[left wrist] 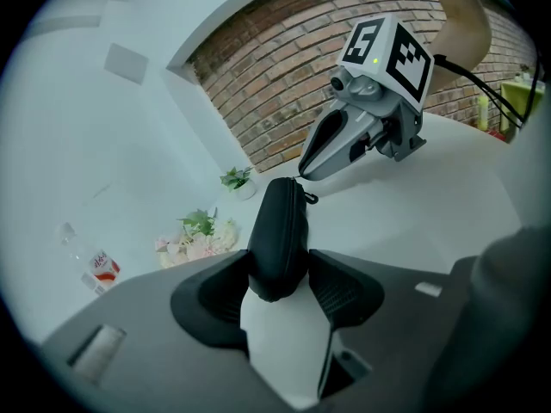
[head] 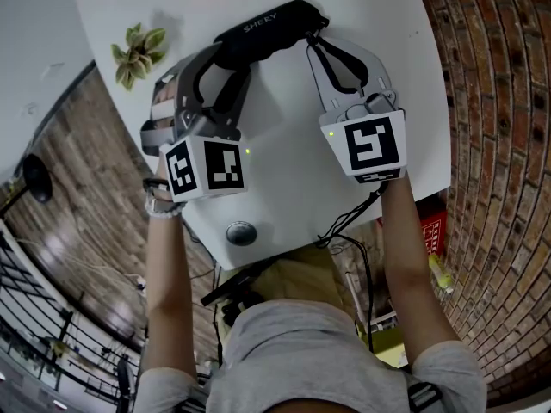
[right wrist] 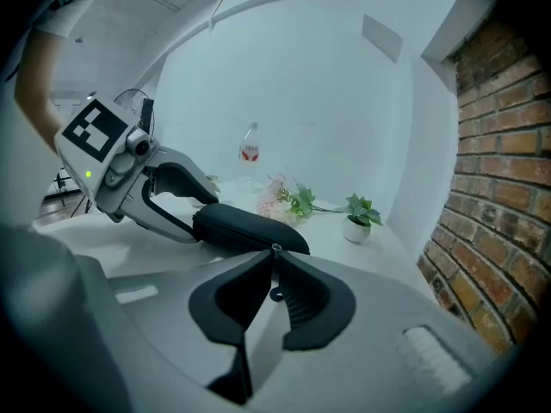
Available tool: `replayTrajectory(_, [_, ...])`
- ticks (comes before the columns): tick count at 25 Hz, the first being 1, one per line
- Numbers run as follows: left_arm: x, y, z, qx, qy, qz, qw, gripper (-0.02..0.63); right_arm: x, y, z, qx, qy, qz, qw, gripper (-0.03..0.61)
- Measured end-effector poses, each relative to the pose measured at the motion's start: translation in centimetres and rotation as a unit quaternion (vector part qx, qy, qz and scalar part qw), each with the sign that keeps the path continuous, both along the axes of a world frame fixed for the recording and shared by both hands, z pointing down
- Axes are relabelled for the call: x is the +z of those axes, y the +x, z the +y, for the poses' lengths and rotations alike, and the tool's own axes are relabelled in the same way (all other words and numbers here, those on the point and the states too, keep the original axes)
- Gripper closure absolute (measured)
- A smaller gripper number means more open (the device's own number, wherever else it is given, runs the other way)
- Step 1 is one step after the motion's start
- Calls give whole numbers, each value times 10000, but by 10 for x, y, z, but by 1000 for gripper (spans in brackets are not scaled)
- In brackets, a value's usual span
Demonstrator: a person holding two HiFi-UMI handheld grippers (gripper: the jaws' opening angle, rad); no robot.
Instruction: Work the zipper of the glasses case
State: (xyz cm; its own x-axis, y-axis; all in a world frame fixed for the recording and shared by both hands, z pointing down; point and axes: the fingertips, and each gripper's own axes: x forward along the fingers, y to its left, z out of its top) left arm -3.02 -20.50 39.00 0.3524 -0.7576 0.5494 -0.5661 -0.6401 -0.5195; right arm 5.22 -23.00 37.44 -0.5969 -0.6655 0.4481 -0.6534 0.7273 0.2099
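The black glasses case [head: 267, 26] lies on the white table [head: 293, 188] at its far side. My left gripper [head: 224, 60] is shut on the case's left end; in the left gripper view the case [left wrist: 277, 226] sits squeezed between both pads, my left gripper [left wrist: 277, 275] clamped around it. My right gripper [head: 315, 41] is at the case's right end. In the right gripper view my right gripper [right wrist: 274, 256] has its jaws nearly together, pinching the small zipper pull [right wrist: 275, 249] at the end of the case [right wrist: 245, 228].
A small potted plant [right wrist: 357, 216], pale flowers [right wrist: 282, 198] and a plastic bottle [right wrist: 249, 163] stand at the back of the table. A brick wall [right wrist: 504, 188] runs along the right. A grey round knob [head: 241, 233] sits near the table's front edge.
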Motion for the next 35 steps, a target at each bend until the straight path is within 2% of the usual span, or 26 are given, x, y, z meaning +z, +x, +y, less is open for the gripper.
replayTrajectory(3, [0, 0, 0, -2, 10, -21, 10000, 381, 2, 0, 0, -44, -62, -44, 10000, 540])
replayTrajectory(6, [0, 0, 0, -1, 15, -35, 10000, 382, 3, 1, 3, -146, -215, -145, 9996, 499])
replayTrajectory(13, [-1, 1, 1, 3, 14, -30, 10000, 382, 6, 10, -4, -211, -589, -489, 9968, 500])
replayTrajectory(22, [-1, 0, 1, 27, -7, -1, 10000, 382, 11, 5, -10, -544, -986, -794, 9905, 519])
replayTrajectory(25, [0, 0, 1, 31, -7, 1, 10000, 382, 14, 1, -9, -615, -1086, -799, 9890, 543])
replayTrajectory(32, [-1, 1, 1, 47, 3, -23, 10000, 382, 18, 3, -11, -467, -1204, -851, 9880, 526])
replayTrajectory(35, [0, 1, 1, 50, 3, -32, 10000, 382, 18, 3, -10, -488, -1232, -863, 9874, 539])
